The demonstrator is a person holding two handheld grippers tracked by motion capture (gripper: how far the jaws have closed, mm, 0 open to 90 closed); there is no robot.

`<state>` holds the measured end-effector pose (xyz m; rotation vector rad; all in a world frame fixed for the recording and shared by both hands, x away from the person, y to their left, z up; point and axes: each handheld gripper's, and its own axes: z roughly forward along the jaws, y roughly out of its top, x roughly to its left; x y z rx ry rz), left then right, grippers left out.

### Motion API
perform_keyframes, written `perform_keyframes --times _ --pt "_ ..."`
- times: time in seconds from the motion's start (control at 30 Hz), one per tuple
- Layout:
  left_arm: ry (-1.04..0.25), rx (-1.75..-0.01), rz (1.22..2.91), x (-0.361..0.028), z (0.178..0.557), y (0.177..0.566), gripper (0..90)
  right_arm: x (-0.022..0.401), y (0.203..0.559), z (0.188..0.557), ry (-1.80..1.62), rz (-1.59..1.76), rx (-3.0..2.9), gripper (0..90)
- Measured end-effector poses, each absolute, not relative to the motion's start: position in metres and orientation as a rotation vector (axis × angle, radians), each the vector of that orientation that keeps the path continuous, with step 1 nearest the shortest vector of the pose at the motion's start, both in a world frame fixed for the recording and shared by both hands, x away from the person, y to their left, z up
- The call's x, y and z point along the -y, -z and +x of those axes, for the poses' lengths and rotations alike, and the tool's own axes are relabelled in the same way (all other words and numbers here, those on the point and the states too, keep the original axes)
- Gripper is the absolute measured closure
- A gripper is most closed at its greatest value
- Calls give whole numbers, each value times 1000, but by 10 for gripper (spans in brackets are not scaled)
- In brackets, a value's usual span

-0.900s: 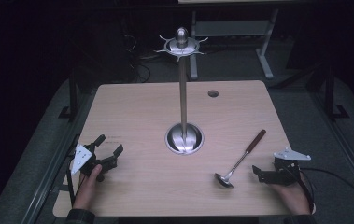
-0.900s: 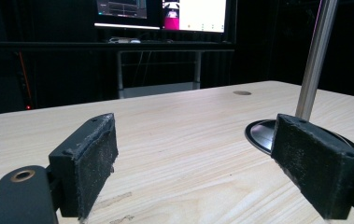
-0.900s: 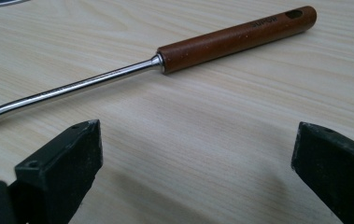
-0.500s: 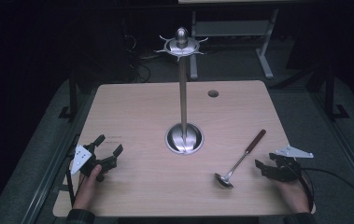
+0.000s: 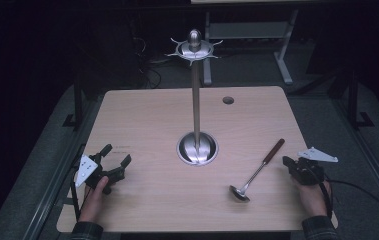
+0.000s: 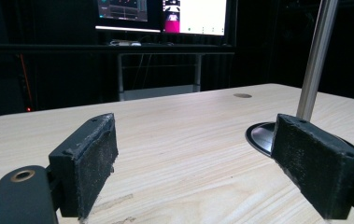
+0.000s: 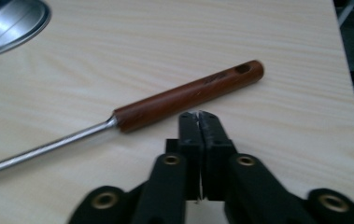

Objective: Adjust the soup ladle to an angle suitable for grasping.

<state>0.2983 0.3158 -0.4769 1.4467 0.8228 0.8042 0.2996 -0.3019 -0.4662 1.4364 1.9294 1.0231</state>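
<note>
1. The ladle [image 5: 255, 173] lies flat on the desk [image 5: 147, 120], on its right-hand part, with the small steel bowl toward the near edge and the wooden handle [image 7: 188, 95] pointing away toward the far right. It lies near the round base of the utensil stand [image 5: 196, 95], apart from it.
2. The stand rises upright from the middle of the desk, and its hooked crown at the top carries nothing.
3. By my reading, the work is at its opening step: approaching the ladle, most likely to hang it on the stand by the hole in the handle's end.
4. The right tongs [image 7: 199, 115] sit just short of the handle, tips pressed together and gripping nothing.
5. The next move calls for those tongs to spread, slide forward across the handle and close on the wood.
6. The right hand [image 5: 313, 192] rests low at the near right corner, aiming its tongs left and forward at the handle.
7. The left tongs [image 5: 116, 156] are spread wide and empty, held low over the near left of the desk, well apart from the ladle, pointing toward the stand's base.
</note>
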Motion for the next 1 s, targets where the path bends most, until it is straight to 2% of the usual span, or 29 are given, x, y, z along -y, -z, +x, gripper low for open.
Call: perform_keyframes --times 0.57,1.0 --pt "-814 -829 1428 -316 297 477 141 318 474 347 -1031 1482 -1900 898" --pt "-818 -807 1422 -317 295 478 143 313 481 358 -1010 1481 -1986 898"
